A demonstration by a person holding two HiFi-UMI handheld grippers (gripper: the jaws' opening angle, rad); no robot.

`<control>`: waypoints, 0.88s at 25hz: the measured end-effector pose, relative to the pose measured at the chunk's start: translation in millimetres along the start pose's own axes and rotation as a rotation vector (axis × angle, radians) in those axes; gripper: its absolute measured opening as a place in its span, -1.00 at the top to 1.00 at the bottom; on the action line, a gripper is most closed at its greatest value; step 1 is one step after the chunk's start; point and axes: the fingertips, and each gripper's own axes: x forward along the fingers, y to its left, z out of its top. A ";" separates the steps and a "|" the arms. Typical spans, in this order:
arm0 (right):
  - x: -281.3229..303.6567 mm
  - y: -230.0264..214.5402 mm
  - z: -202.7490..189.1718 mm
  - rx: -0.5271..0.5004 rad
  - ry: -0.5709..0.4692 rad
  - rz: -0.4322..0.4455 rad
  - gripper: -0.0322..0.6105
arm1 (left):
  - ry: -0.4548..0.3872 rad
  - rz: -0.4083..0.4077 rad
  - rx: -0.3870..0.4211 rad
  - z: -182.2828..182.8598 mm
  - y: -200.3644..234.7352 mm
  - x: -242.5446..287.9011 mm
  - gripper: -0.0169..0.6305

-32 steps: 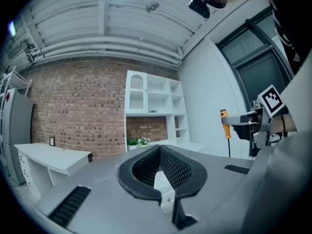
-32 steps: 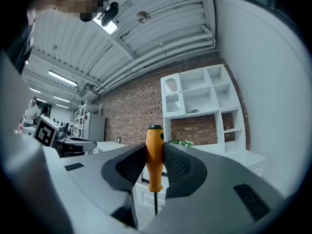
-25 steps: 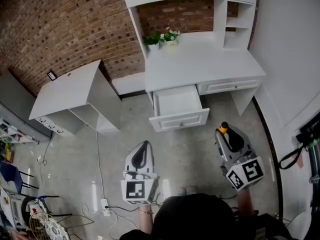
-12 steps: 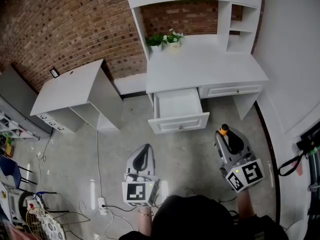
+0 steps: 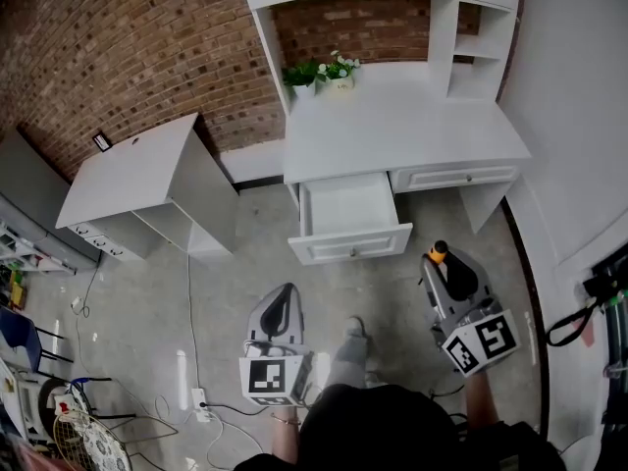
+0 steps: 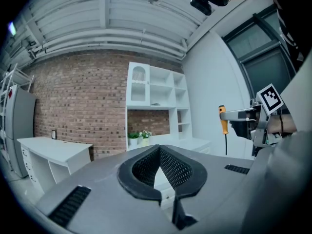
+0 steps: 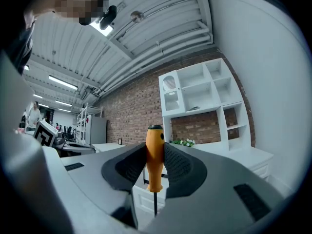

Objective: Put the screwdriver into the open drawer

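Left gripper (image 6: 159, 150) level, empty, jaws together; right gripper (image 7: 155, 149) level, tight around screwdriver (image 7: 155, 165).

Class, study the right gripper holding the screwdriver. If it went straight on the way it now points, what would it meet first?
Most likely the front panel of the open drawer, seen straight ahead past the screwdriver in the right gripper. Nothing shows before it, though depth is hard to judge.

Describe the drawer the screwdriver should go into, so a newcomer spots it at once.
Against the brick wall stands a white desk with a shelf hutch. Under its top sit two drawers; the target drawer is the left one, pulled out, while the right drawer is shut.
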 end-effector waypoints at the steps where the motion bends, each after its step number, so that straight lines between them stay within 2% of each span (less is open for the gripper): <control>1: 5.0 -2.7 -1.9 0.001 0.001 -0.001 0.54 | 0.001 -0.003 0.000 -2.4 2.2 5.5 0.92; 14: 109.9 -43.4 -8.6 0.021 0.018 -0.016 0.54 | 0.004 0.001 -0.033 -4.5 64.1 100.6 0.92; 22: 174.2 -59.1 -9.6 0.002 0.037 -0.011 0.54 | 0.005 -0.032 -0.048 -2.1 98.6 164.0 0.92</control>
